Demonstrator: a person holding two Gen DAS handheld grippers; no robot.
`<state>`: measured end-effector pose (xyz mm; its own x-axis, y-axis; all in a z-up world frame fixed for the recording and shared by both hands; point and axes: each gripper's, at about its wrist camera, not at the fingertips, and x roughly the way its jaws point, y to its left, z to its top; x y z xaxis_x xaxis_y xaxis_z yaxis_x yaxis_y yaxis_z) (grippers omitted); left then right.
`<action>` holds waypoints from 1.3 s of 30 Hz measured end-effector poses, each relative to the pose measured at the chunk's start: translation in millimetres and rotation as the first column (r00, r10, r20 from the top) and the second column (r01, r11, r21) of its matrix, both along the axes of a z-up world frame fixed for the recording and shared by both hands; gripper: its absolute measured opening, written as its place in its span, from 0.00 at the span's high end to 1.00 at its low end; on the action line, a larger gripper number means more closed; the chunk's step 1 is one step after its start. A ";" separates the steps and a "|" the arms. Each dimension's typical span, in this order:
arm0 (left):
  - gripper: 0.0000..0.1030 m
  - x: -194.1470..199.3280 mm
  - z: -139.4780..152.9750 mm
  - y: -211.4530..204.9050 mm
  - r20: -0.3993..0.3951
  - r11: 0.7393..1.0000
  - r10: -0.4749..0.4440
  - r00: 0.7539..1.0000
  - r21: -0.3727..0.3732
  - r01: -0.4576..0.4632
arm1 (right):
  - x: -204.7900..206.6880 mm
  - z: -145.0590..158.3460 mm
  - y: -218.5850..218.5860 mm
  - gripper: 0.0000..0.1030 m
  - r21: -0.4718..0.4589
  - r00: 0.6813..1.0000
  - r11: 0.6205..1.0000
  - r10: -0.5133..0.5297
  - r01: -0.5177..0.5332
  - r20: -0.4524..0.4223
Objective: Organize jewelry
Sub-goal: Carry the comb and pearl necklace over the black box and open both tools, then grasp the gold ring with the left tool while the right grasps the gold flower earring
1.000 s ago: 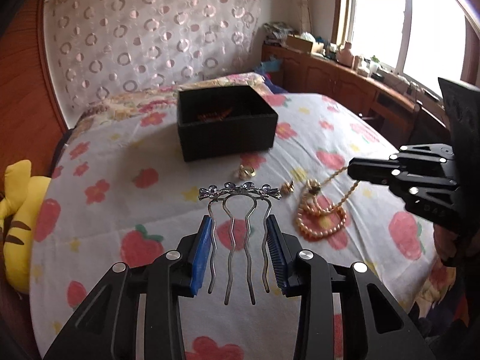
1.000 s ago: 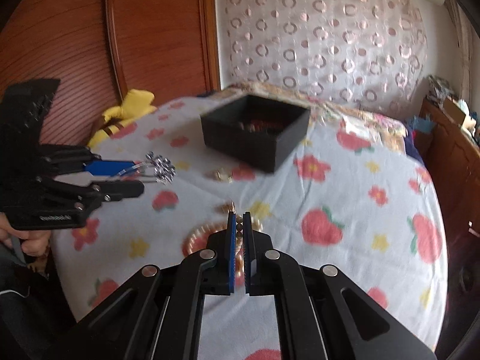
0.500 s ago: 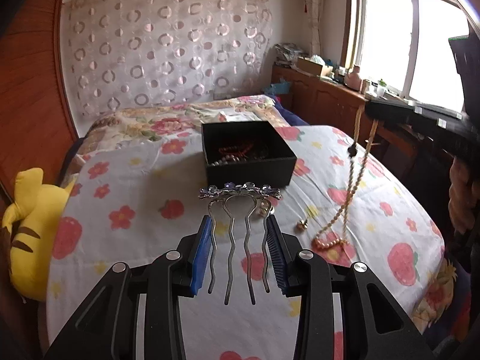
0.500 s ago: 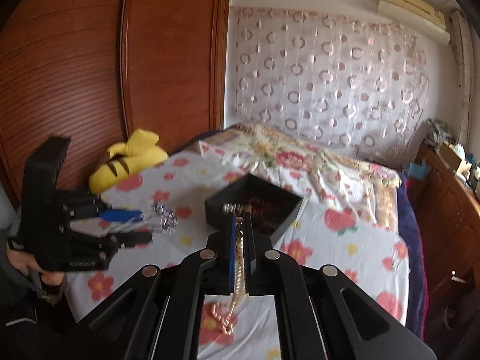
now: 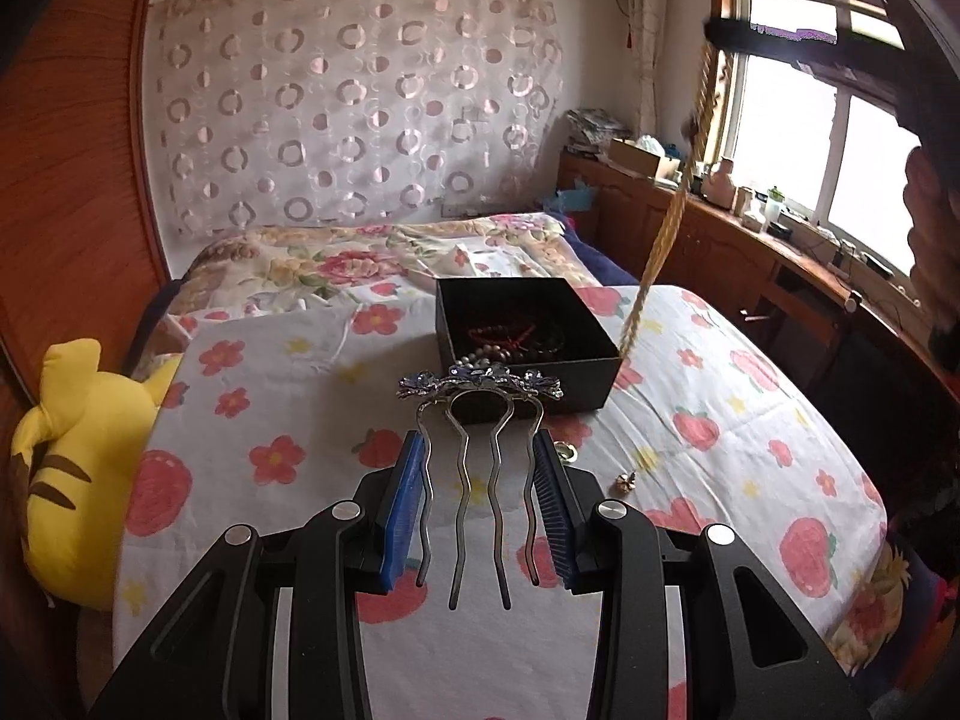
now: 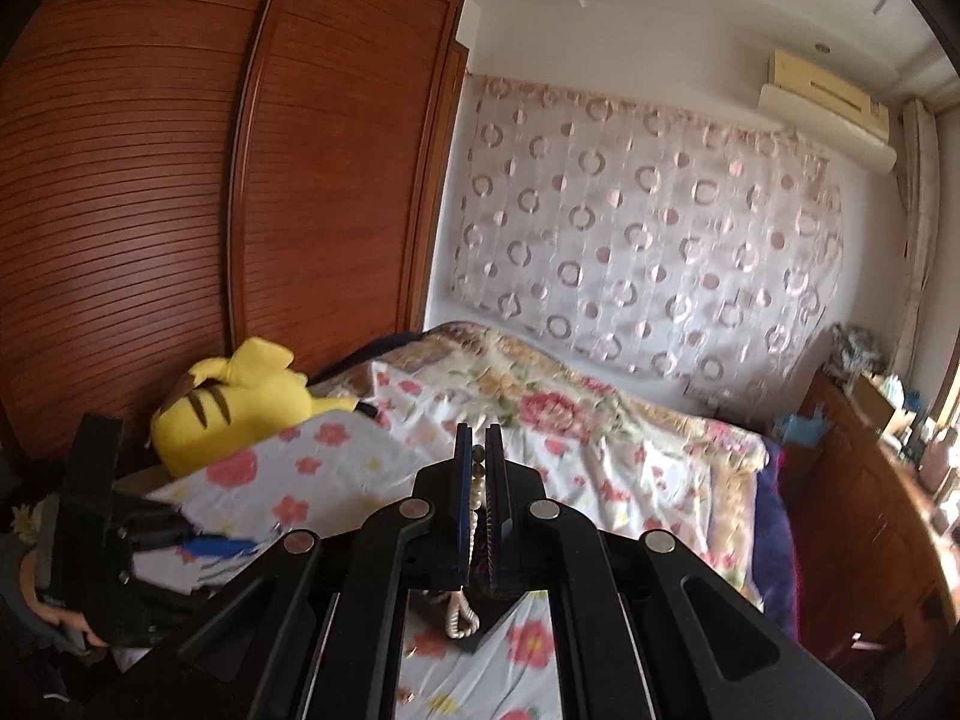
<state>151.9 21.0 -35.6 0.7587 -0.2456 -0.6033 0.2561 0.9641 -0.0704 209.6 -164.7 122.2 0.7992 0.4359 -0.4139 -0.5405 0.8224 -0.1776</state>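
My left gripper point(image 5: 479, 456) is shut on a silver hair comb point(image 5: 480, 420) with a blue flowered top, held above the bed. Beyond it stands an open black box point(image 5: 591, 369) with beads inside. My right gripper point(image 6: 477, 441) is shut on a pearl necklace point(image 6: 475, 495). In the left wrist view the necklace point(image 5: 666, 228) hangs blurred from the raised right gripper point(image 5: 714, 30), its lower end by the box's right rim. In the right wrist view the box corner point(image 6: 480, 639) shows under the jaws, with the necklace end over it.
Two small gold pieces point(image 5: 624, 483) lie on the flowered bedspread point(image 5: 288, 420) near the box. A yellow plush toy point(image 5: 78, 480) lies at the left edge. A wooden wardrobe point(image 6: 180, 210) stands left and a wooden cabinet point(image 5: 750, 252) under the window right.
The right gripper rose higher and lifted the necklace off the bedspread, carrying it toward the box. The left gripper moved closer to the box with the comb.
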 end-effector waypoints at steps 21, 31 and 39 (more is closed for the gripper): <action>0.66 83.2 3.6 -11.4 0.000 1.000 -0.007 1.000 0.002 0.007 | 86.7 -84.7 13.1 0.95 -0.060 0.974 0.996 -0.073 0.061 -0.216; 0.66 133.1 -13.2 -46.1 -0.023 0.998 -0.039 0.999 0.053 0.040 | 81.1 -131.8 -11.5 0.70 -0.018 0.942 0.995 -0.095 0.095 -0.323; 0.50 142.9 -13.0 -58.0 -0.020 0.996 -0.050 0.999 0.070 0.051 | 46.0 -162.3 -21.1 0.70 -0.021 0.929 0.999 -0.047 0.042 -0.366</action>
